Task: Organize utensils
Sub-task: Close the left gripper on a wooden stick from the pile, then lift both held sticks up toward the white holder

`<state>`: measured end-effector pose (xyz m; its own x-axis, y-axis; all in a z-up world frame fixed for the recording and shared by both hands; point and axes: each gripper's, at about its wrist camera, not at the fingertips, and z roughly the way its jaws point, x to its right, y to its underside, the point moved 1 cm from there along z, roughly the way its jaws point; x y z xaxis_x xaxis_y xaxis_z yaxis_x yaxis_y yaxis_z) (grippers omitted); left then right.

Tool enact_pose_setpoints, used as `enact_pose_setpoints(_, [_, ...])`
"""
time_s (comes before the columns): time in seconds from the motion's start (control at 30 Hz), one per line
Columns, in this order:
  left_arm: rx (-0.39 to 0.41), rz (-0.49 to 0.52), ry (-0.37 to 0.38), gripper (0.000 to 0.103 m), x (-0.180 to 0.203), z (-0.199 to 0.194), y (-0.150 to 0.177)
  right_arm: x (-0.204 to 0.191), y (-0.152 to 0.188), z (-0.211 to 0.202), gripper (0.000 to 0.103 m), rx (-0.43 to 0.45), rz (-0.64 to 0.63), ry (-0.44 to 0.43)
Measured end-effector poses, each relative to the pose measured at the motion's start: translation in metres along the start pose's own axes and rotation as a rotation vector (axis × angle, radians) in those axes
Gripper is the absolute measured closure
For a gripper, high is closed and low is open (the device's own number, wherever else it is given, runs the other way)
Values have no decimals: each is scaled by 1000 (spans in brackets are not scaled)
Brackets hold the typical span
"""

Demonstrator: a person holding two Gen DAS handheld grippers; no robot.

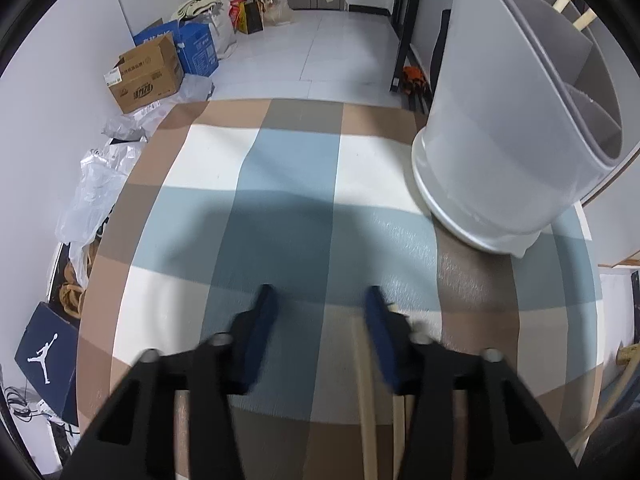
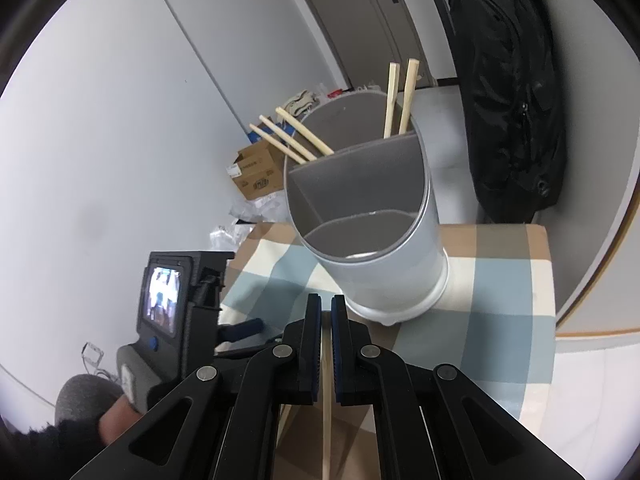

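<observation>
A grey round utensil holder point(image 2: 384, 264) with inner dividers stands on the checked tablecloth point(image 2: 504, 280). Several wooden chopsticks point(image 2: 292, 138) lean in its far compartments, and two more point(image 2: 400, 96) stand upright. My right gripper point(image 2: 326, 308) is shut on a single chopstick point(image 2: 327, 384), just in front of the holder's base. In the left wrist view the holder point(image 1: 500, 148) is at the upper right. My left gripper point(image 1: 320, 292) points down at the cloth and is blurred. A few loose chopsticks point(image 1: 366, 380) lie by its right pad; the left pad stands apart from them.
On the floor to the left are cardboard boxes point(image 1: 148, 76), plastic bags point(image 1: 96, 188) and a dark shoe box point(image 1: 44, 356). A black backpack point(image 2: 512, 100) hangs behind the table. A sleeved hand point(image 2: 84, 412) holds the left gripper's body point(image 2: 168, 300).
</observation>
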<state>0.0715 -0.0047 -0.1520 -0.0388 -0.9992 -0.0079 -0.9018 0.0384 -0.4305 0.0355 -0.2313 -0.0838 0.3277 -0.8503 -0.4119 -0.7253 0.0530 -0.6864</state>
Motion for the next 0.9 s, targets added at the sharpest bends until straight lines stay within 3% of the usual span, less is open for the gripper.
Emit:
enact_pose_setpoints(0.03, [0, -3, 5, 91, 0, -1, 0, 0, -1, -1, 99, 3, 1, 1])
enact_pose_setpoints(0.1, [-2, -18, 36, 100, -2, -1, 1, 0, -3, -3, 99, 8, 6, -2])
enact_pose_setpoints(0.3, [-2, -76, 73, 103, -5, -5, 3, -2, -2, -5, 99, 18, 11, 5])
enact_pose_setpoints(0.57, [25, -145, 152, 103, -14, -19, 3, -4, 0, -10, 99, 35, 8, 25])
enact_pose_setpoints(0.77, [-86, -157, 211, 103, -13, -5, 8, -6, 4, -10, 99, 35, 15, 29])
enact_pose_setpoints(0.8, [-87, -139, 213, 101, -9, -5, 8, -6, 4, -11, 99, 37, 11, 29])
enact_pose_setpoints(0.9, [-75, -92, 167, 80, 0, -5, 7, -8, 4, -11, 99, 39, 2, 29])
